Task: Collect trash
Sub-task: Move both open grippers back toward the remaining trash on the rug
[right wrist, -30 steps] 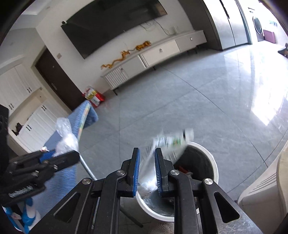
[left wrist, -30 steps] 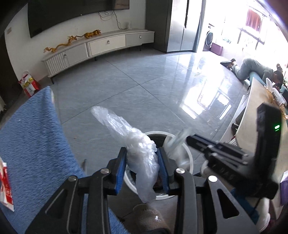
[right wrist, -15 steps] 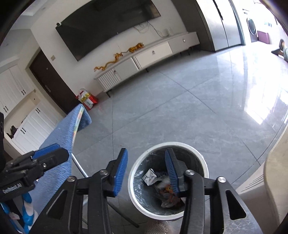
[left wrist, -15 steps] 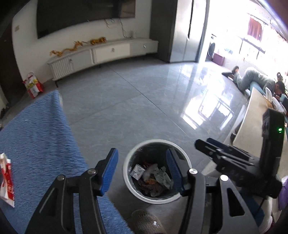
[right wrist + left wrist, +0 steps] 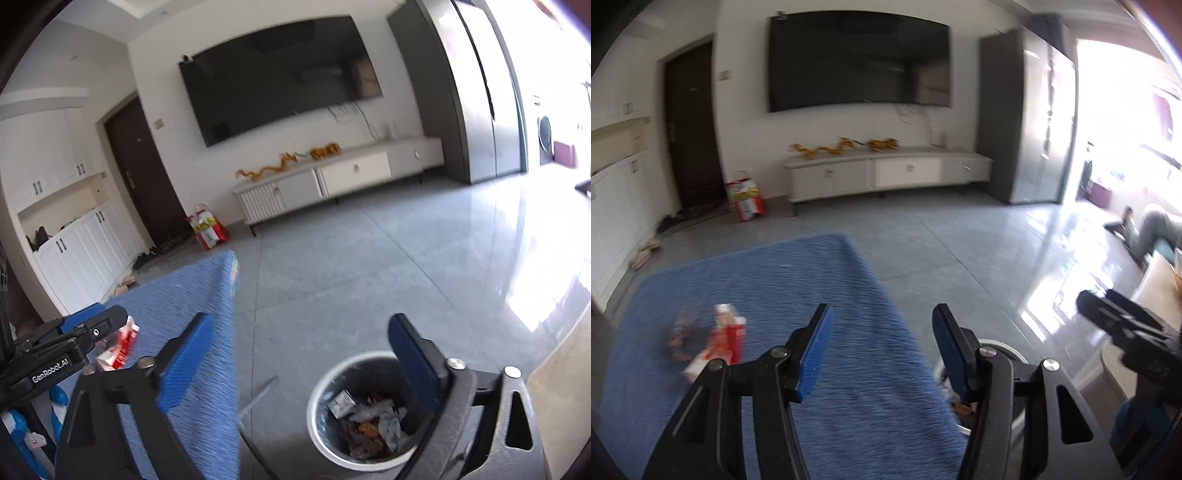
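My left gripper (image 5: 882,350) is open and empty, hovering over the blue cloth-covered table (image 5: 775,295). To its left on the cloth lie a red-and-white carton (image 5: 722,339) and a blurred dark wrapper (image 5: 679,338). The right gripper (image 5: 299,365) has its jaws opening wide with nothing between them. It hangs above the floor, between the table edge (image 5: 207,295) and the white-rimmed trash bin (image 5: 312,410). Crumpled trash (image 5: 369,417) fills the bin. In the right wrist view the left gripper (image 5: 88,332) shows at the left, in front of the carton (image 5: 118,350).
A white TV cabinet (image 5: 886,173) and a large TV line the far wall. A red bag (image 5: 744,201) stands by the dark door. A person (image 5: 1152,229) lies on the floor at right, near a beige table (image 5: 1156,280). Grey tile floor stretches between.
Both grippers opened and dropped the plastic bag and the wrapper into the bin. Both then rose, and the left one swung left over the blue table.
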`<state>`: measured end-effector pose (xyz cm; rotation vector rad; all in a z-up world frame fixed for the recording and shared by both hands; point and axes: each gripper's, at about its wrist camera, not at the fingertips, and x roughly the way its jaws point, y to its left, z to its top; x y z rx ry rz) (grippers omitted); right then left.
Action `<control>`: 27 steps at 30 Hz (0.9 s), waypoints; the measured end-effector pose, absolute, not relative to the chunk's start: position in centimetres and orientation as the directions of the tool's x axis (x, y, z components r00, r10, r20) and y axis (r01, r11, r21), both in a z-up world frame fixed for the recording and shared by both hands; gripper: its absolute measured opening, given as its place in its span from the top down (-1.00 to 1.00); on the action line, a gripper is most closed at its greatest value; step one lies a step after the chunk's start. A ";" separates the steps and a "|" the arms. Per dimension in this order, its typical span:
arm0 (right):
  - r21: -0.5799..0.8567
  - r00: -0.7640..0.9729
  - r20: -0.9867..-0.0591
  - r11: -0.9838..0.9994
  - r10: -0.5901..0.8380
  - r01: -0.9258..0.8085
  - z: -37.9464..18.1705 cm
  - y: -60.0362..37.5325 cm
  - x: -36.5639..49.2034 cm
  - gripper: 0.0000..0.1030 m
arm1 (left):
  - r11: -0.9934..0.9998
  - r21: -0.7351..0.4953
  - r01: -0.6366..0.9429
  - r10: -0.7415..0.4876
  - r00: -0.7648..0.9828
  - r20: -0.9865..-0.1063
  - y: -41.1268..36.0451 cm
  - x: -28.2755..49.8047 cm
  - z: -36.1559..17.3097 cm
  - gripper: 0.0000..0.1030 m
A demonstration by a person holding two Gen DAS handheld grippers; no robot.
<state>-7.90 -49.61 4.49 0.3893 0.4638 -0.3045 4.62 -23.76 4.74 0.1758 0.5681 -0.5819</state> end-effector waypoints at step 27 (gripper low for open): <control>0.063 0.916 -0.385 0.986 -0.116 0.152 12.3 -31.2 -4.7 -1.00 | 0.985 -0.132 0.107 -0.151 0.907 -0.393 -0.3 4.0 8.9 -0.52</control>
